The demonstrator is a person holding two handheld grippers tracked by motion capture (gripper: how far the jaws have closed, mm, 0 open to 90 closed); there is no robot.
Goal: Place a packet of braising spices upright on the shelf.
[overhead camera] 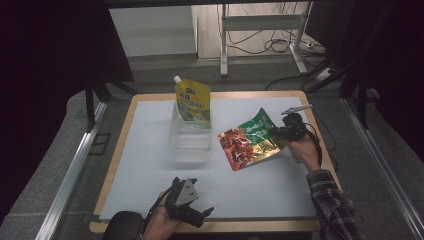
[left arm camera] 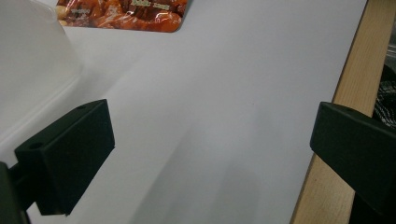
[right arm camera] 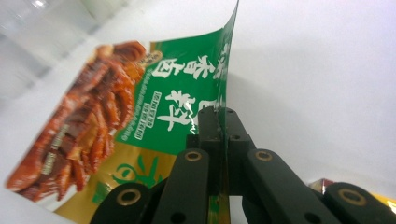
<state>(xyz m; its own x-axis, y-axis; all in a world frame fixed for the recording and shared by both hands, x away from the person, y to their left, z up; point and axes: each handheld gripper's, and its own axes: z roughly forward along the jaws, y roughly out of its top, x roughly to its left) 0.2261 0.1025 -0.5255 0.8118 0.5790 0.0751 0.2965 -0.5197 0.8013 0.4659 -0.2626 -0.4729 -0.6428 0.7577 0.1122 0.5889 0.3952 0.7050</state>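
The right gripper [overhead camera: 278, 131] was at the right side of the tabletop [overhead camera: 150, 165], and its two black jaws were pressed together on the edge of a snack pouch [overhead camera: 250, 140]. In the right gripper view the jaws met on the thin green edge of this pouch [right arm camera: 177, 98], with the foil caught between them. The pouch was green and gold, with a picture of red-brown food on its left part. In the high view it was tilted, its far corner higher than the rest; whether its near corner touched the tabletop I cannot tell. The person's hand [overhead camera: 306, 152] held the gripper from the right, and a checked sleeve [overhead camera: 332, 202] came in from the near right corner.

Just left of the pouch stood a clear plastic container [overhead camera: 191, 137], in the middle of the tabletop. A yellow pouch with a white spout [overhead camera: 192, 100] stood upright at the far end of this container, and it leaned a little.

The left gripper [overhead camera: 192, 212] was at the near edge of the tabletop, well apart from the pouch. Its jaws were wide apart and nothing was between them; in the left gripper view there was bare white surface between the two jaws, and the wooden border [left arm camera: 336, 140] ran along the right side.
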